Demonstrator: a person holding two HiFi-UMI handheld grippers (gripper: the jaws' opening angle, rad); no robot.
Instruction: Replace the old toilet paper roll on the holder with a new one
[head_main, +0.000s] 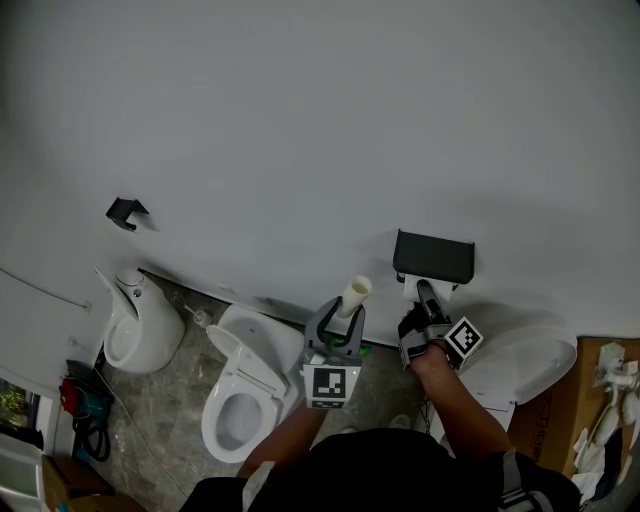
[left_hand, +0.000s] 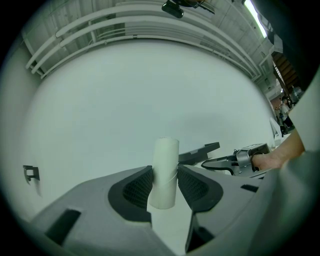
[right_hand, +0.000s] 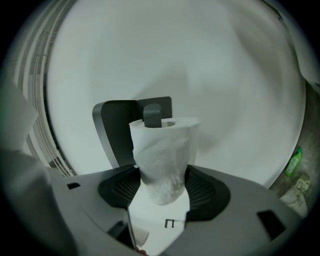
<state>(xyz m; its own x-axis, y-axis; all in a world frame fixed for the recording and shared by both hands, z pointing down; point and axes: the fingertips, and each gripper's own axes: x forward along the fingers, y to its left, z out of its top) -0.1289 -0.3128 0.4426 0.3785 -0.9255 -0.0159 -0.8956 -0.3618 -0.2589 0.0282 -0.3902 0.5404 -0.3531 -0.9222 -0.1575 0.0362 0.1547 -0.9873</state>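
Figure: roll exchange at a wall holder, both tongs loaded.

Left gripper (head_main: 345, 318): jaws clamped on the bare cardboard tube (left_hand: 165, 172), which stands upright between the pads, held apart to the left of the holder.

Right gripper (right_hand: 162, 187): jaws clamped on the new roll (right_hand: 165, 150); the pads pinch its lower part, so the paper narrows to a creased waist there.

Holder (head_main: 434, 257): black, fixed to the white wall (head_main: 300, 120), just above the right gripper.

Holder arm (right_hand: 152, 115): stands at the roll's upper end, beside the open core (whether it has entered the core cannot be told).

Stage, judged: old core off, new roll not yet seated.

Risk, crushed core: the squeeze may flatten the bore, so the arm catches on the rim instead of sliding in.

Risk, misalignment: if the arm meets the paper face rather than the hole, a further push would twist the roll in the pads or dent it.

Risk, soft grip: the pads bear on loose outer wraps, which could slip or tear and let the roll shift.

Risk, early release: opening before the roll hangs fully on the arm would drop it toward the floor.

Risk, idle hand: the tube is light and smooth; a slack left hold could send it down near the toilet (head_main: 245, 390).
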